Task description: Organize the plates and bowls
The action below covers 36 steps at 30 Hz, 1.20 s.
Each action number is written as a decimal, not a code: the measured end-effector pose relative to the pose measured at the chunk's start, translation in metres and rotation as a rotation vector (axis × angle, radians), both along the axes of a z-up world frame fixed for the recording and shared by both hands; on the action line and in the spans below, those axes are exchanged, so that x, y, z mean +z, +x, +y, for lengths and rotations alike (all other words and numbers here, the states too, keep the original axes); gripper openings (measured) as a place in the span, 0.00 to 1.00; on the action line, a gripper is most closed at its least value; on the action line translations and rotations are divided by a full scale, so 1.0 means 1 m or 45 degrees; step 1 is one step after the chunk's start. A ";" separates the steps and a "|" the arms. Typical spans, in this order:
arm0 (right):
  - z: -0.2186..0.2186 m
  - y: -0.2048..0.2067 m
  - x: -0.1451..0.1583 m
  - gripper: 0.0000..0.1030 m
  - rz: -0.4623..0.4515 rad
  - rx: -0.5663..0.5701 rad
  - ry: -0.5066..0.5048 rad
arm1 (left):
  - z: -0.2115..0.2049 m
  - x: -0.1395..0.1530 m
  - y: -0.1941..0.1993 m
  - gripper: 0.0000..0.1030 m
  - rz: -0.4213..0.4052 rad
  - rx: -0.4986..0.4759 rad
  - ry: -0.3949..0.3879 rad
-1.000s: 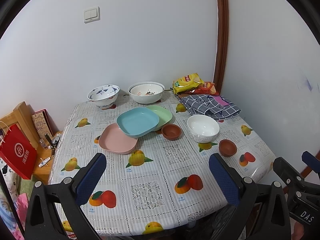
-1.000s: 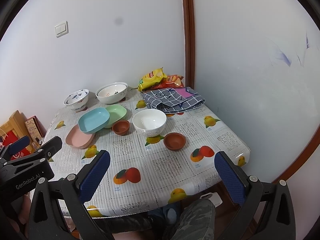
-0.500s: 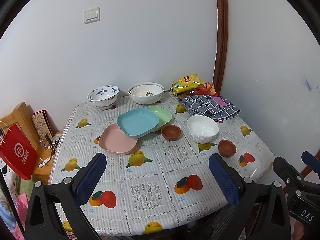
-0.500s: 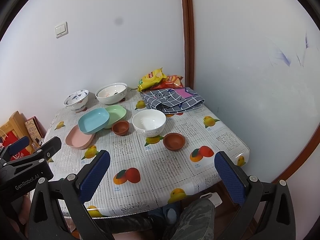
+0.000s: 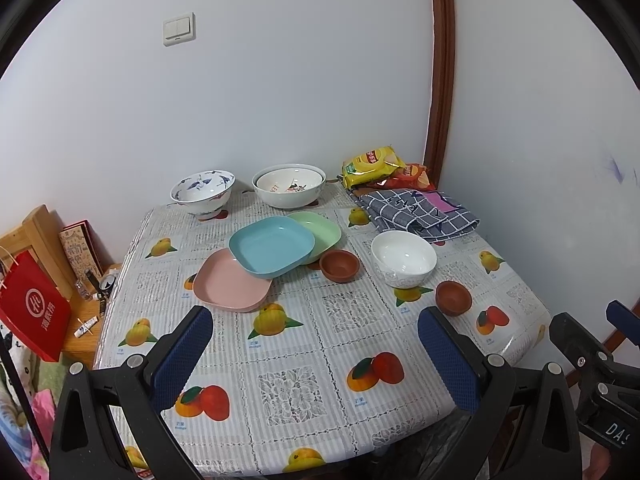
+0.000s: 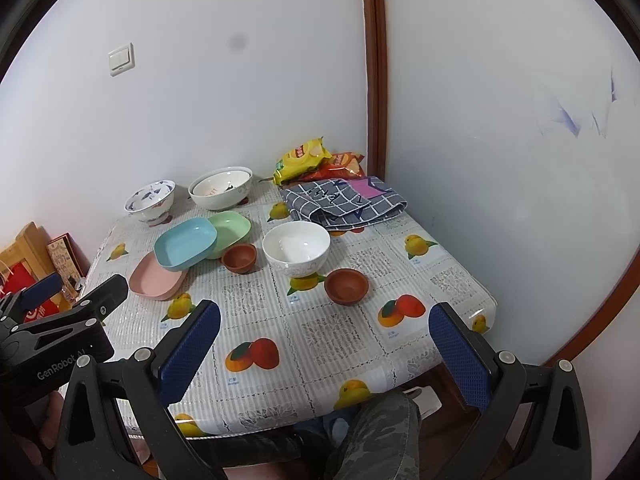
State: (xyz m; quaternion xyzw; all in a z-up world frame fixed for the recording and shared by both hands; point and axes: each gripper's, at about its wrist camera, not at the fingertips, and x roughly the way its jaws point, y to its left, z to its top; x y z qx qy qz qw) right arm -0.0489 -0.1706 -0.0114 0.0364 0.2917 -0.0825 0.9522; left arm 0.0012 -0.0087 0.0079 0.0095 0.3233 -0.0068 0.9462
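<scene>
On the fruit-print table (image 5: 304, 344) a blue plate (image 5: 272, 246) rests on a pink plate (image 5: 228, 282) and a green plate (image 5: 320, 230). Two small brown bowls (image 5: 339, 265) (image 5: 453, 298) flank a white bowl (image 5: 403, 258). A blue-patterned bowl (image 5: 203, 192) and a large white bowl (image 5: 289, 185) stand at the back. My left gripper (image 5: 316, 354) is open and empty above the front edge. My right gripper (image 6: 324, 348) is open and empty, to the right of it. The right wrist view shows the same blue plate (image 6: 185, 243) and white bowl (image 6: 296, 249).
A checked cloth (image 5: 416, 212) and snack bags (image 5: 374, 162) lie at the back right corner by the wall. A red paper bag (image 5: 34, 306) and a wooden stand (image 5: 44, 236) sit left of the table. A person's leg (image 6: 380, 432) is below the front edge.
Both views have shifted very slightly; the dishes have not moved and both grippers stay open.
</scene>
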 end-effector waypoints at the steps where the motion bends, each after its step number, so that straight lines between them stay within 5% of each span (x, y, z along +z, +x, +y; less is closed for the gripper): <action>1: 0.000 0.001 0.000 1.00 0.001 0.000 0.002 | 0.000 0.000 0.001 1.00 0.001 0.000 -0.001; 13: 0.002 0.026 -0.011 1.00 0.044 0.035 0.019 | 0.011 -0.004 0.028 1.00 0.024 0.025 -0.015; 27: 0.000 0.085 -0.018 1.00 -0.040 0.064 0.158 | 0.045 -0.024 0.092 1.00 0.084 0.105 -0.037; 36: 0.007 0.154 -0.040 0.98 0.092 0.150 0.190 | 0.058 -0.049 0.142 0.98 0.145 0.130 -0.028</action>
